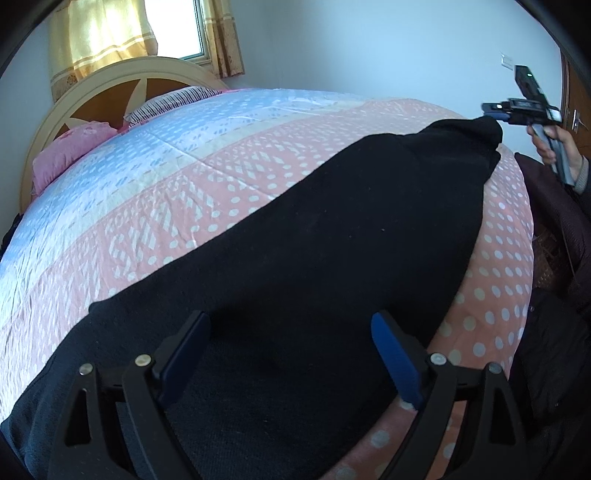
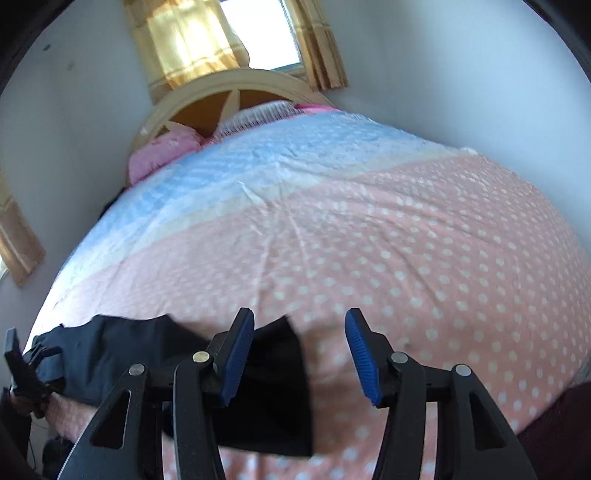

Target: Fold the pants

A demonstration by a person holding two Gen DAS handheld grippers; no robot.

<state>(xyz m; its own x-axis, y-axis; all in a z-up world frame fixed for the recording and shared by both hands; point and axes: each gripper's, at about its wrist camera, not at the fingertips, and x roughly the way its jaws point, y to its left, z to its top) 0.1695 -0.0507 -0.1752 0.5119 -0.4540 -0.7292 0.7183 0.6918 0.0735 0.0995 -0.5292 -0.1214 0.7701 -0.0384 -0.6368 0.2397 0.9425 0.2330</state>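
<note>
Nearest to us, the left gripper (image 1: 291, 354) hovers just above the near end of the black pants (image 1: 314, 236), with its jaws wide apart and nothing between them; we cannot tell if the pads touch the cloth. The right gripper (image 2: 300, 356) is also spread open and empty, and in its own view it stands over the far end of the pants (image 2: 266, 384), with one blue pad over the dark fabric and the other over the dotted bedcover (image 2: 406, 240). The pants lie stretched along the near edge of the bed, on the pink dotted part of the cover, and they look already doubled lengthwise, though we judge this only from the narrow shape. The risk we see is first in the grasp: if a jaw closes too deep, it can pinch the bedcover together with the pants and drag it. If it closes too shallow, only the upper layer comes up and the fold opens. The pants also lie close to the bed edge, so a pull toward us may slide them off. Farther away are the pink pillow (image 1: 70, 151), the headboard (image 1: 122, 81) and the curtained window (image 2: 258, 33), which play no part.
</note>
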